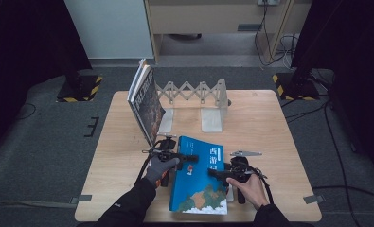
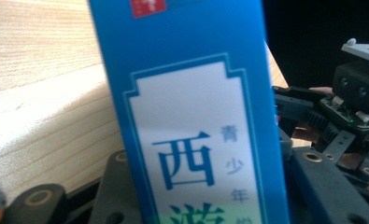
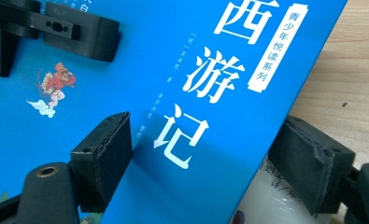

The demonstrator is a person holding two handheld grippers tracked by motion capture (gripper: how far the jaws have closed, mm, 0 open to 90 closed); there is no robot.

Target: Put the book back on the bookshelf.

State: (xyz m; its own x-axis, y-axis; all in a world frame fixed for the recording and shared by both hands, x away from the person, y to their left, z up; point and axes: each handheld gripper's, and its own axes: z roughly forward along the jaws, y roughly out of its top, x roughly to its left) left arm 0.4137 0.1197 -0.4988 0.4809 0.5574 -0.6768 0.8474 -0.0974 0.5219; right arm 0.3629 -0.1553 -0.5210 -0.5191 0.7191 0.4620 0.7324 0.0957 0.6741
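A blue book with white Chinese title lettering lies on the wooden table, near its front edge. My left gripper reaches over the book's left edge. In the left gripper view the blue spine stands between the jaws of that gripper, close to both, and I see no pressing. One of its fingers lies over the cover. My right gripper holds the right edge: in the right gripper view my right gripper has one jaw on the cover and the other below the edge.
A dark-covered book leans at the left end of a white accordion book rack at the back of the table. A white printed surface shows under the blue book's right edge. Bare wood lies to the right and left.
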